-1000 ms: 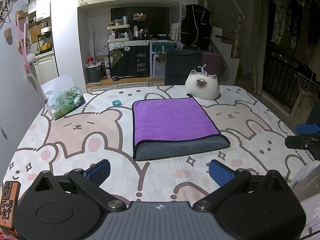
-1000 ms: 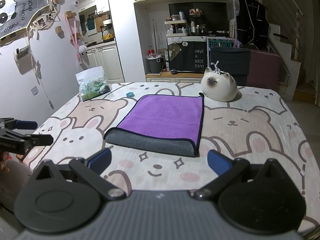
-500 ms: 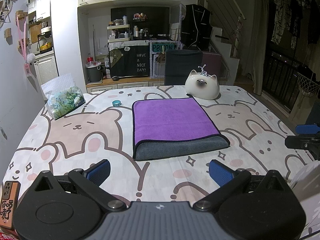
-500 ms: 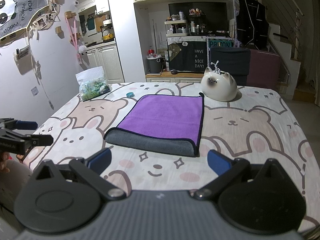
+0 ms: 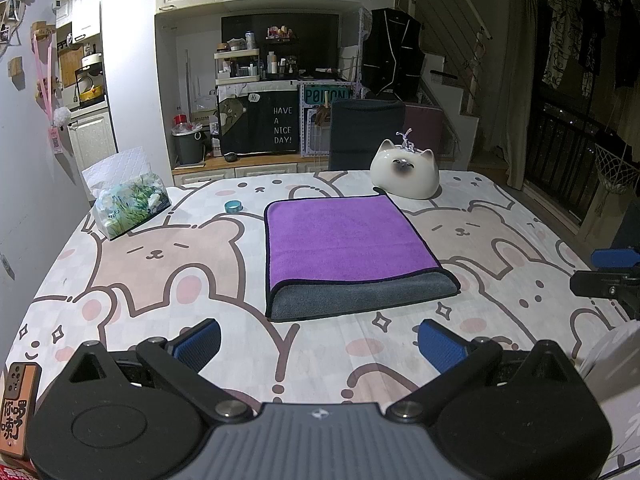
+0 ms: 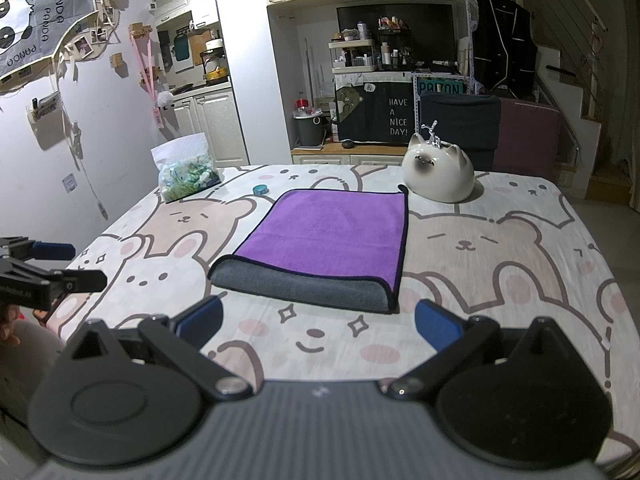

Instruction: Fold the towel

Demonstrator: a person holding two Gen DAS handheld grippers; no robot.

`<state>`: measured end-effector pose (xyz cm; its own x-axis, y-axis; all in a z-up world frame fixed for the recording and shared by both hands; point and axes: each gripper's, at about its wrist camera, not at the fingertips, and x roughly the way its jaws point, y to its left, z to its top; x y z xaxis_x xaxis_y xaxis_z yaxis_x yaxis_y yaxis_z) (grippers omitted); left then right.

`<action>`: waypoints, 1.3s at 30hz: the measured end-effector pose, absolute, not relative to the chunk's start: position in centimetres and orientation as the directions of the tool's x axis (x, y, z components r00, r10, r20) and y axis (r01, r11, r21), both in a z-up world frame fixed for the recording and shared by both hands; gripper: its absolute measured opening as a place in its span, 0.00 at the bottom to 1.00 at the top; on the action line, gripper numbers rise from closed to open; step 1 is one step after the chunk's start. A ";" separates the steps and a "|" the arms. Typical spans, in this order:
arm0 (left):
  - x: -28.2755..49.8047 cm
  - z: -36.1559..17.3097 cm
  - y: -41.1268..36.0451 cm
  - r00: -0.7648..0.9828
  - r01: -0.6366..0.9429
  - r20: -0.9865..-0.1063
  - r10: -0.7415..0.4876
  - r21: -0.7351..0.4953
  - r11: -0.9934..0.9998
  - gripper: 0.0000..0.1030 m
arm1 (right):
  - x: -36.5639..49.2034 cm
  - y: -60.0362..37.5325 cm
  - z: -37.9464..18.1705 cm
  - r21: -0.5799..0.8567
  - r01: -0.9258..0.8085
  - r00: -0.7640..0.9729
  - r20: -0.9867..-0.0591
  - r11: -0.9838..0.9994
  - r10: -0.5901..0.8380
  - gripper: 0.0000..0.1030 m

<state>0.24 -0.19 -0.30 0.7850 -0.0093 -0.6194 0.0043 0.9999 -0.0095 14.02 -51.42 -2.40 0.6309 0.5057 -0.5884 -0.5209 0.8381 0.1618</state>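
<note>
A folded towel (image 5: 344,240), purple on top with a grey folded edge toward me, lies flat in the middle of the table; it also shows in the right wrist view (image 6: 328,240). My left gripper (image 5: 320,344) is open and empty, held above the near table edge, short of the towel. My right gripper (image 6: 318,320) is open and empty, also near the front edge. The right gripper shows at the right edge of the left wrist view (image 5: 608,272). The left gripper shows at the left edge of the right wrist view (image 6: 48,268).
A white cat-shaped ceramic (image 5: 404,176) stands just behind the towel's far right corner. A tissue pack (image 5: 128,204) sits at the far left, a small teal ring (image 5: 233,206) beside it. The table (image 5: 160,280) has a bear-print cloth. A phone (image 5: 18,408) lies at the near left corner.
</note>
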 end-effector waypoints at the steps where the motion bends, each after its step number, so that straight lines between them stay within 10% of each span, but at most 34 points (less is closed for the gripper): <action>1: 0.3 -0.3 -0.2 0.785 0.004 -0.619 -0.009 -0.009 1.000 1.00 | 14.0 -51.4 -2.4 0.162 -0.521 0.631 -0.588 0.838 0.506 1.00; 39: 12.2 -0.4 1.9 0.813 -0.089 -0.580 0.054 -0.032 0.996 1.00 | 24.7 -48.2 -2.2 0.091 -0.536 0.660 -0.574 0.839 0.484 1.00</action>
